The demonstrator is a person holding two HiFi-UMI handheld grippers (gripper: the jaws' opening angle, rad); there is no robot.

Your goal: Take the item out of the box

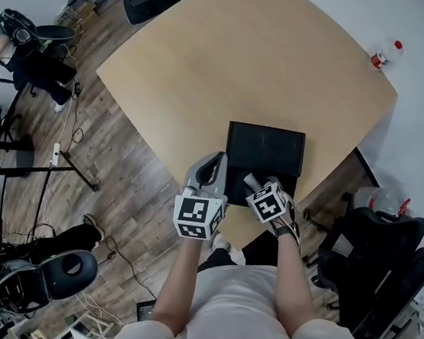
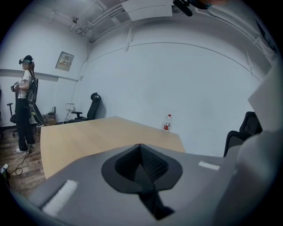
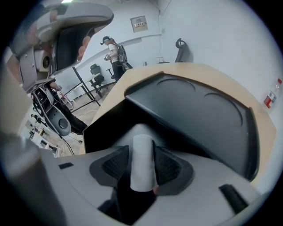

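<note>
A black box [image 1: 264,149] lies open near the front edge of the wooden table [image 1: 232,61]; in the right gripper view its lid [image 3: 199,110] spreads out beyond the jaws. A white cylinder [image 3: 142,163] stands lengthwise between the pads of my right gripper [image 3: 142,150], which are spread around it without clearly pressing on it. From above, my right gripper [image 1: 256,184] reaches into the box with the cylinder [image 1: 250,179] at its tip. My left gripper [image 1: 212,166] hovers just left of the box. Its pads meet with nothing between them [image 2: 139,148].
A water bottle [image 1: 386,54] stands at the table's far right corner, also seen as a bottle [image 2: 167,122]. Black office chairs [image 1: 385,253] crowd the right side. A person [image 2: 24,101] stands on the floor off to the left.
</note>
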